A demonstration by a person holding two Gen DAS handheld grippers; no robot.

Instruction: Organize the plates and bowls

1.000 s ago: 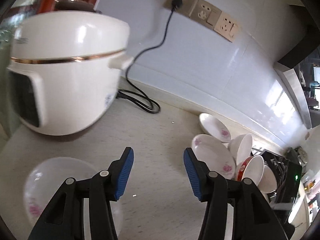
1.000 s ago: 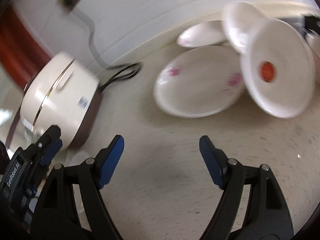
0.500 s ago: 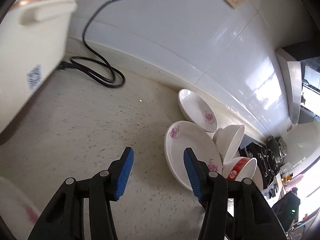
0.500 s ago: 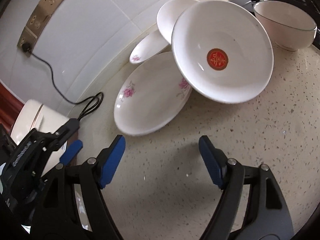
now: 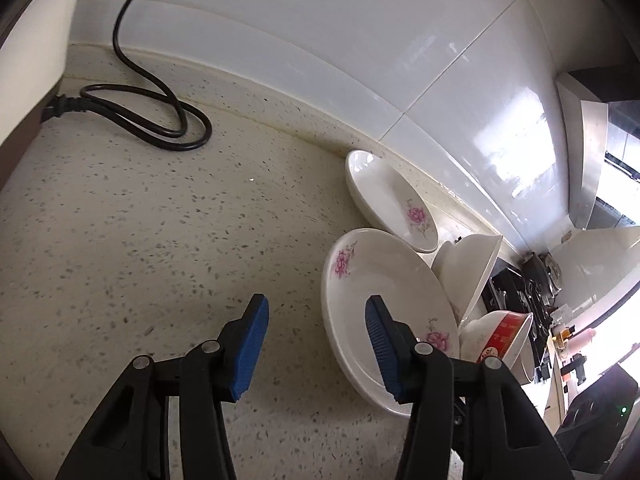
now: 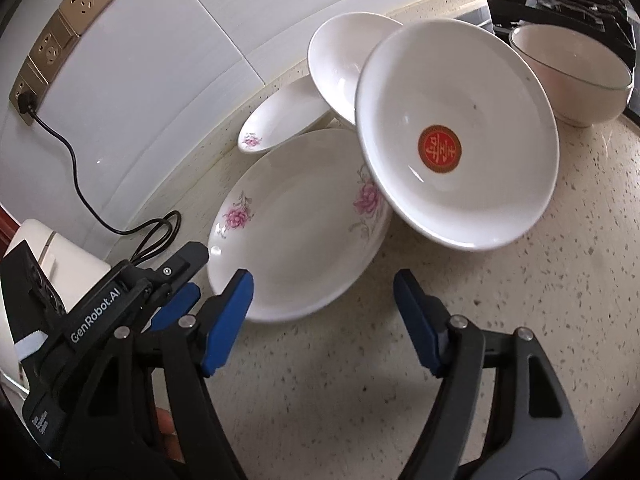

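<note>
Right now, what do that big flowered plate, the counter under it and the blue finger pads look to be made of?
The flowered plate looks like glazed ceramic: glossy white with printed pink roses. The counter seems to be polished stone or a stone composite: cream with dark specks. The blue pads look like ribbed rubber or soft plastic, matte; which one I cannot tell.

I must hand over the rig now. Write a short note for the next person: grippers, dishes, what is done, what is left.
Left gripper: open, empty, at the near rim of the big flowered plate.
Right gripper: open, empty, over the counter in front of that plate.
Dishes: a small flowered plate by the wall, a plain bowl and a red-seal bowl leaning in a loose heap; another bowl apart by the stove.
Done: no sorted stack visible.
Left: sort plates from bowls and stack them.
</note>
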